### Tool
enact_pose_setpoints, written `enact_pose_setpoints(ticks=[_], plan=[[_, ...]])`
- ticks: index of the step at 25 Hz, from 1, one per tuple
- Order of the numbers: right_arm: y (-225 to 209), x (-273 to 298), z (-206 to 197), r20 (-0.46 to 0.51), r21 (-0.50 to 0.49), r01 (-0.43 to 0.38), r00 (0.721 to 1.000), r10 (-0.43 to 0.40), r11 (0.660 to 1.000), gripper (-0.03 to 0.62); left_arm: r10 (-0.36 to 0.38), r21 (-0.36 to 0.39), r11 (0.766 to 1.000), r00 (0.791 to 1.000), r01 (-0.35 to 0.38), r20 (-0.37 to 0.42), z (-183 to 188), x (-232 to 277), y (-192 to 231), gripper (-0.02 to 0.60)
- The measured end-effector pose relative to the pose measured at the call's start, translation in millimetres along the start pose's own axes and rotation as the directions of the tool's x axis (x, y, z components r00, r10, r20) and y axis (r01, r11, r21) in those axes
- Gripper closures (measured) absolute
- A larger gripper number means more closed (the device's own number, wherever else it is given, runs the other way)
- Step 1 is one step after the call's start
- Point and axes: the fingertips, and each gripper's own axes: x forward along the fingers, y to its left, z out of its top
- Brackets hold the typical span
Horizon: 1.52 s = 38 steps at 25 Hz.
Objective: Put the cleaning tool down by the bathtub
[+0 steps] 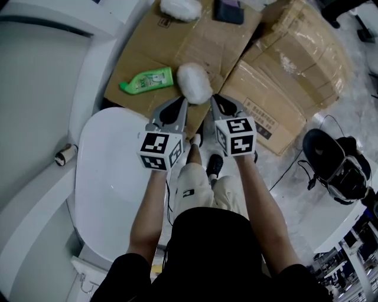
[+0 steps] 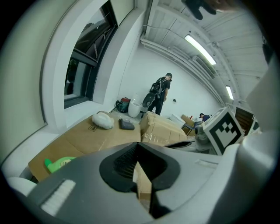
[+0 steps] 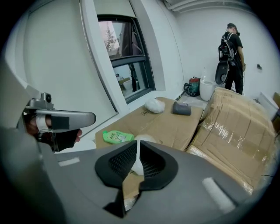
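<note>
A white fluffy cleaning pad (image 1: 194, 82) lies on flattened cardboard (image 1: 147, 44), just beyond my two grippers and between their tips. It also shows as the pad (image 3: 146, 139) right above the right jaws. My left gripper (image 1: 180, 101) is shut and holds nothing; in its own view the left gripper (image 2: 138, 145) has its jaws meeting at the tip. My right gripper (image 1: 218, 99), close beside it, is shut and holds nothing too, its jaws in the right gripper (image 3: 138, 145) view nearly touching. The white bathtub (image 1: 35, 118) curves along the left.
A green bottle (image 1: 147, 81) lies left of the pad. A second fluffy pad (image 1: 180, 8) and a dark pouch (image 1: 228, 10) lie farther back. Taped cardboard boxes (image 1: 295, 71) fill the right. A white oval fixture (image 1: 112, 177) sits under my left arm. A black bag (image 1: 333, 165) lies on the floor at right. A person (image 3: 231, 48) stands far off.
</note>
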Motion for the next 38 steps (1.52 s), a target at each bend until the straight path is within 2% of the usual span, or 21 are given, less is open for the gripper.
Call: enact_pose_setpoints(ticks=[14, 25, 38], plan=[[18.5, -133.0, -24.0, 0.126, -0.077, -0.016, 0.992, 0.025, 0.997, 0.582, 0.020, 0.002, 1.000, 0.998, -0.020, 0.056, -15.2, -65.9, -93.8, 0.584], [57.9, -244.9, -44.2, 0.246, -0.192, -0.045, 0.965, 0.092, 0.980, 0.585, 0.035, 0.042, 0.998, 0.989, -0.042, 0.144, -24.5, -143.1, -177.5, 0.584], [100.7, -348.6, -79.8, 0.317, -0.279, -0.090, 0.931, 0.180, 0.956, 0.585, 0.035, 0.093, 0.994, 0.970, -0.059, 0.240, -36.0, -242.8, -265.3, 0.584]])
